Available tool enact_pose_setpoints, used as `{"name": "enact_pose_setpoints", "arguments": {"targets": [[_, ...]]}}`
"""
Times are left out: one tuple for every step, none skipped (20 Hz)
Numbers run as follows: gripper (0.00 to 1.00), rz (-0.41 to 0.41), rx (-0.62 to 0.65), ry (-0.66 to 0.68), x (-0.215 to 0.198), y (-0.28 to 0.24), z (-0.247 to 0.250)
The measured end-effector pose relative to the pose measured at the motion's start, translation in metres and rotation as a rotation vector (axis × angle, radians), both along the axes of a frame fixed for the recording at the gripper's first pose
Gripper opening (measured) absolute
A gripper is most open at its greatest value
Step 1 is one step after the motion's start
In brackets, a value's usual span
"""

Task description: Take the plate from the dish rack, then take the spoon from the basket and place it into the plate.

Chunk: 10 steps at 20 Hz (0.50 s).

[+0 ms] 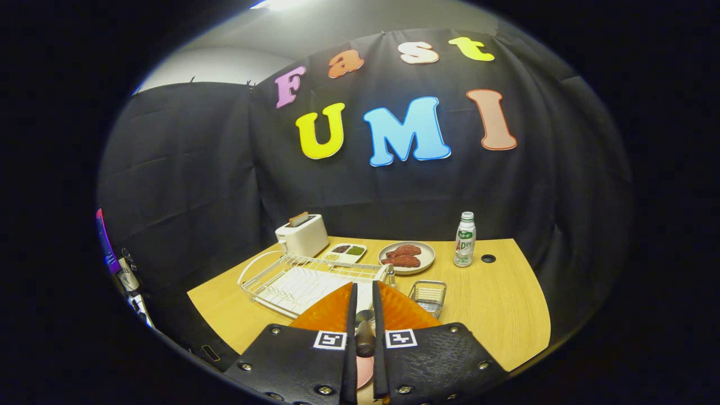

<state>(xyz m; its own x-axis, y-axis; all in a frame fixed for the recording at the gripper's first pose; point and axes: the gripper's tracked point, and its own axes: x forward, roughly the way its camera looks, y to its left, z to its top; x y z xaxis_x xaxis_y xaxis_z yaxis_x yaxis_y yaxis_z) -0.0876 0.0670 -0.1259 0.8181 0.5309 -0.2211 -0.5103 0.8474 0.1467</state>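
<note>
1. Fingers (364,306): nearly together, pinching a spoon handle between them; both fingers press against it.
2. Spoon (365,336): dark handle caught in the narrow gap between the fingers, metal neck showing further up the gap; the bowl end cannot be made out.
3. Plate (394,310): orange, ribbed, lying flat on the worktop directly under and just ahead of the fingers, spreading out to both sides of them.
4. Dish rack (292,281): white wire, ahead of the fingers and to their left, its near edge touching or overlapping the orange plate; which of the two cannot be told.
5. Basket (428,295): small wire one, just ahead and to the right of the fingers, beside the orange plate.
6. Toaster (302,235): white, beyond the dish rack, a slice standing in its slot.
7. Divided tray (345,252): white, beyond the rack, holding small portions of food.
8. Round plate with red-brown food (407,256): beyond the basket.
9. Bottle (464,239): upright, to the right of that round plate.
10. Worktop (500,304): pale wood, carrying all items listed.
</note>
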Motion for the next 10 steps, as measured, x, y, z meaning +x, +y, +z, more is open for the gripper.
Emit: {"name": "enact_pose_setpoints", "arguments": {"targets": [[0.11, 0.013, 0.002, 0.014, -0.004, 0.006, -0.005], [0.11, 0.023, 0.005, 0.024, -0.008, 0.01, -0.01], [0.11, 0.037, 0.003, 0.033, -0.011, 0.016, -0.014], [0.11, 0.052, -0.002, 0.04, -0.015, 0.02, -0.02], [0.11, 0.067, -0.006, 0.053, -0.017, 0.025, -0.026], [0.11, 0.091, -0.008, 0.071, -0.021, 0.033, -0.035], [0.11, 0.117, -0.012, 0.091, -0.025, 0.041, -0.045], [0.11, 0.136, -0.019, 0.111, -0.028, 0.047, -0.054], [0.11, 0.158, -0.026, 0.129, -0.03, 0.052, -0.062], [0.11, 0.178, -0.036, 0.14, -0.034, 0.059, -0.07]]}}
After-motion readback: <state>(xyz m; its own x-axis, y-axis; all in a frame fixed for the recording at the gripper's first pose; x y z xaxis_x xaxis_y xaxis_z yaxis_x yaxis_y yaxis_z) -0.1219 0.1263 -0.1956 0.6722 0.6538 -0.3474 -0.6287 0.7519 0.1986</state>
